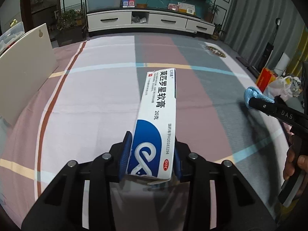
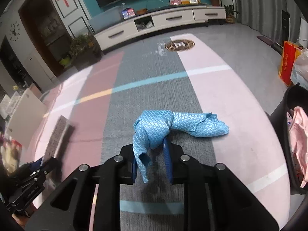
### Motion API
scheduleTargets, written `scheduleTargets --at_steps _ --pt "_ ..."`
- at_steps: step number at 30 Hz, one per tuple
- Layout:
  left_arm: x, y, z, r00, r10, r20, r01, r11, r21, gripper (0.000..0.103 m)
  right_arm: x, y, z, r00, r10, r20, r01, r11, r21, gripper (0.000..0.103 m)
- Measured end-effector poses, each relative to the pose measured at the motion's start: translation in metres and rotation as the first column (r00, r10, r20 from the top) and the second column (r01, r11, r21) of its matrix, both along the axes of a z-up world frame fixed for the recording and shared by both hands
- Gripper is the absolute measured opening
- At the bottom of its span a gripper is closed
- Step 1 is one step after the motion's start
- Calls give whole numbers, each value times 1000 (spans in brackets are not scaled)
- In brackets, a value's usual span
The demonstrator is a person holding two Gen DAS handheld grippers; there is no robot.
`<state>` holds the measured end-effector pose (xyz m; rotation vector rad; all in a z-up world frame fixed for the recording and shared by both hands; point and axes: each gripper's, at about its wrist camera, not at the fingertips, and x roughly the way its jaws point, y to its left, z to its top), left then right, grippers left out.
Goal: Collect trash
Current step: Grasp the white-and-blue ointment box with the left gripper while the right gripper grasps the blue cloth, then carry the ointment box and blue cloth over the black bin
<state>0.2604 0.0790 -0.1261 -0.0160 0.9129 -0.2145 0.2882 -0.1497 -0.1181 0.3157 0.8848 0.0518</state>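
My left gripper (image 1: 151, 154) is shut on a white and blue medicine box (image 1: 159, 105), holding it by its near end above the striped cloth-covered table (image 1: 92, 96). My right gripper (image 2: 151, 152) is shut on a crumpled light blue cloth (image 2: 173, 125), which trails forward and right over the table (image 2: 154, 77). In the left wrist view the right gripper (image 1: 250, 96) shows at the right with the blue cloth (image 1: 252, 93) at its tip. In the right wrist view the left gripper (image 2: 40, 163) and the box (image 2: 57, 134) show at the lower left.
A black bin (image 2: 288, 134) with a pink bag (image 2: 298, 144) inside stands at the table's right edge. A white board (image 1: 25, 73) leans at the left. An orange bag (image 2: 287, 61) and a white plastic bag (image 1: 283, 84) sit on the floor to the right. A TV cabinet (image 1: 150, 19) stands behind.
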Motion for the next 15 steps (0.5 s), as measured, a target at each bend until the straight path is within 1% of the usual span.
scheduleTargets --at_steps 5,10,13,15 --pt "-11 -8 10 999 -35 5 35 999 -41 39 -17 6 17 999 38 36 -38 999 0 23" --pt "-26 -14 20 999 -48 23 49 998 -42 39 -37 14 31 995 77 63 -77 997 -10 23" --pt "-37 -16 27 998 -32 50 33 999 -15 39 -49 19 40 991 92 93 -89 995 -39 23" --pt "-45 -14 33 998 -14 61 15 1000 -22 39 -56 20 46 989 104 105 -99 994 -51 23"
